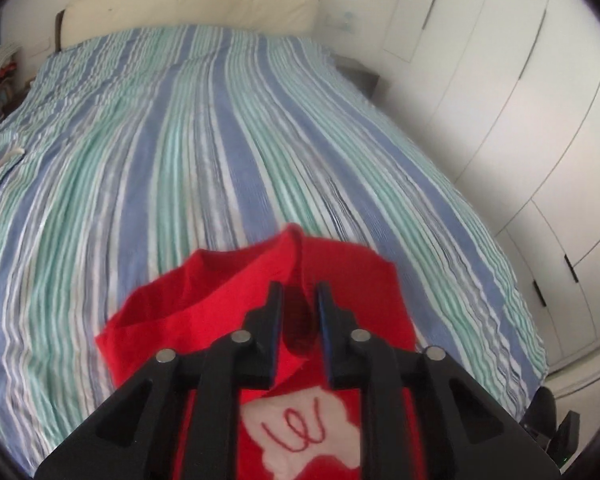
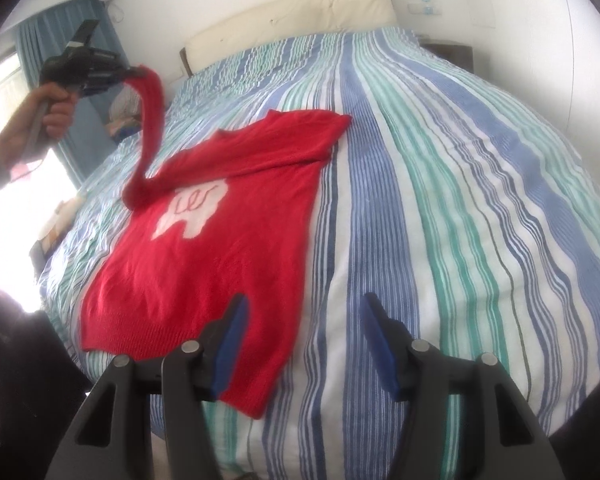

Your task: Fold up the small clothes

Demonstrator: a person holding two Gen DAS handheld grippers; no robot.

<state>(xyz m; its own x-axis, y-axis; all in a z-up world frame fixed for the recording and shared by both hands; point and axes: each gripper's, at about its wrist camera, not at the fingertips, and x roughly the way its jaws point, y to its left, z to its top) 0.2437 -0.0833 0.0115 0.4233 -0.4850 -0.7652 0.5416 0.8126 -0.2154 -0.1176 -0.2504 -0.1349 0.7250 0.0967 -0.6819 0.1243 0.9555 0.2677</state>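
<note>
In the left wrist view, the left gripper (image 1: 298,304) is pinching a fold of the red sweater (image 1: 204,308) above the striped bedspread (image 1: 220,140). In the right wrist view, the sweater (image 2: 220,248) is lying flat on the bedspread (image 2: 440,200), one sleeve (image 2: 150,120) being lifted by the left gripper (image 2: 134,72), while the right gripper (image 2: 304,320) is hovering with its fingers spread wide, holding nothing.

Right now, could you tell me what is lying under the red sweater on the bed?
The red sweater lies flat on the striped bedspread, which shows all around it. The left gripper holds one sleeve lifted above it. Whatever is directly beneath the sweater's body is covered.
</note>
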